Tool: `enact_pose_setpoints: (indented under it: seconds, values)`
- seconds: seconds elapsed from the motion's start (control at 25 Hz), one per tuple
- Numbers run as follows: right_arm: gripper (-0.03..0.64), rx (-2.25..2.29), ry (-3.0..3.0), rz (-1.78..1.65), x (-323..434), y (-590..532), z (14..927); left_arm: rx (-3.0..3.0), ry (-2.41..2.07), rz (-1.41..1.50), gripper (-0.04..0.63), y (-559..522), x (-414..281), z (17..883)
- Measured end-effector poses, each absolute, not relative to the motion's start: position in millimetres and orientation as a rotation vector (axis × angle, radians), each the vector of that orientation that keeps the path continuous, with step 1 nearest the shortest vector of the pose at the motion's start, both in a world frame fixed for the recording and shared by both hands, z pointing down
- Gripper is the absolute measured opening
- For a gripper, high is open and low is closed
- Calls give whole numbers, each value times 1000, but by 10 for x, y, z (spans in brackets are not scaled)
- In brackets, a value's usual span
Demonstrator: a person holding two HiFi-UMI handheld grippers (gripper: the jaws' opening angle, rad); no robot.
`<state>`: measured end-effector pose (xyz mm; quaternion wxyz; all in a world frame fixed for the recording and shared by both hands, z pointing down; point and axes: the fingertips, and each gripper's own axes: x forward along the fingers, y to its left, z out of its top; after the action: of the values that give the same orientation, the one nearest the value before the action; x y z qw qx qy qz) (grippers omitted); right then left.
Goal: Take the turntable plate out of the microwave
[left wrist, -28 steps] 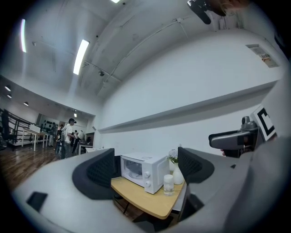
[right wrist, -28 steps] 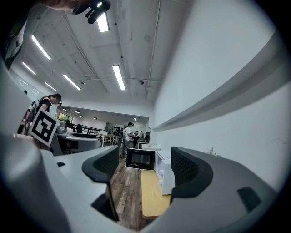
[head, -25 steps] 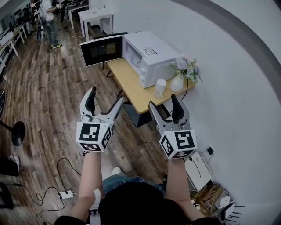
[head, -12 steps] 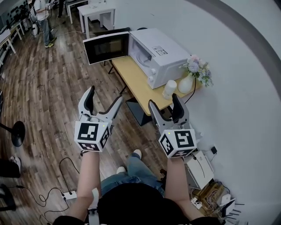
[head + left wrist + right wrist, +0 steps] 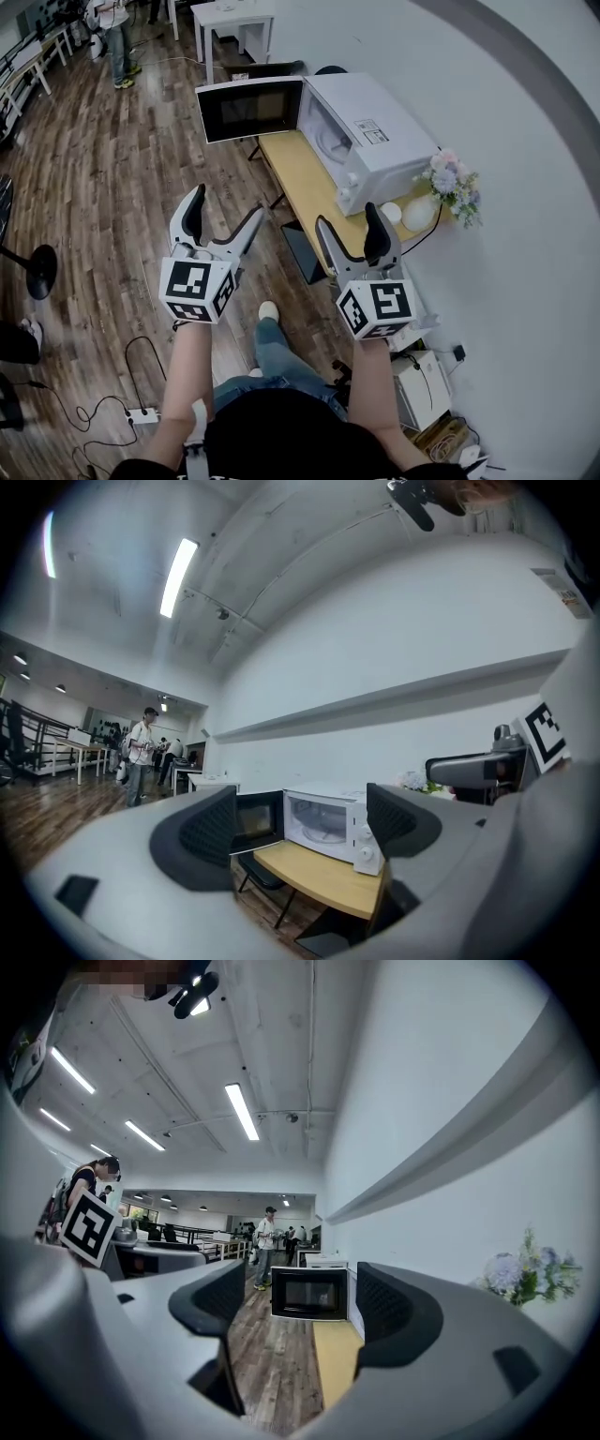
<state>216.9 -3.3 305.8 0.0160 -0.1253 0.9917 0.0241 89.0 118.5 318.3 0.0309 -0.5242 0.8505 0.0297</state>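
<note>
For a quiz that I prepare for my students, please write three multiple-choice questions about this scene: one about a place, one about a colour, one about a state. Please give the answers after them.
1. Where does the microwave stand?
A. on the floor
B. on the wooden table by the wall
C. on a wall shelf

2. What colour is the microwave's casing?
A. black
B. red
C. white

3. In what state is the microwave's door?
A. swung open
B. shut
C. taken off

Answers:
1 B: in the head view its base rests on the tabletop.
2 C: its top and side are white.
3 A: the door stands out to the side and the cavity shows, as seen between the open, empty left tongs.
</note>
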Motion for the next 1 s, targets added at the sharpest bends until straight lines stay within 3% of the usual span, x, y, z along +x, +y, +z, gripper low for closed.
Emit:
enact_pose_setpoints:
  seconds: [0.64, 1.0]
  values:
    - [370, -334, 3064, 76, 529, -1288, 2904, -1569, 2641, 60, 422, -52, -620, 3044]
    - [370, -375, 3038, 110, 102, -1755, 2855, -1678, 2596, 55, 423, -704, -1061, 3094]
